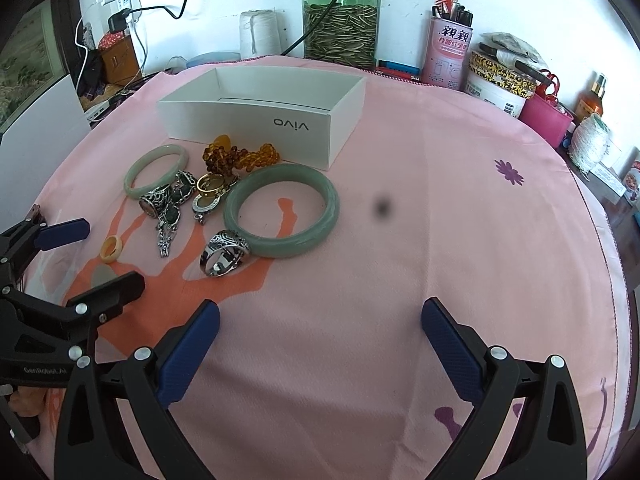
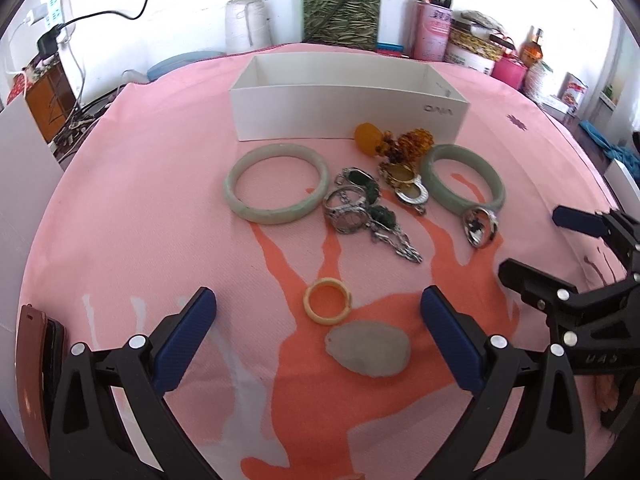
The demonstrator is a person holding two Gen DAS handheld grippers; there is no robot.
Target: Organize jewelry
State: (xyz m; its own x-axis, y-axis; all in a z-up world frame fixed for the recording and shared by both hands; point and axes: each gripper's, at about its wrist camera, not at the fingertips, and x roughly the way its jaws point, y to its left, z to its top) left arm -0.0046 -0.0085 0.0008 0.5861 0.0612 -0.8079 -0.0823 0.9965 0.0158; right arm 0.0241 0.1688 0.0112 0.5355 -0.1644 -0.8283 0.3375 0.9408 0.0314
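Note:
A white open box stands on the pink cloth. In front of it lie two pale green bangles, the large bangle and the thinner bangle. Between them are amber beads, a silver chain with green stones and a gold ring. A silver ring leans on the large bangle. My right gripper is open, with a small yellow ring and a pale stone pendant between its fingers. My left gripper is open over bare cloth.
Along the back wall stand a green jar of seeds, a spool of white thread, a pink can with combs and a pink basket. A brown case lies at the cloth's left edge. Cables hang at the back left.

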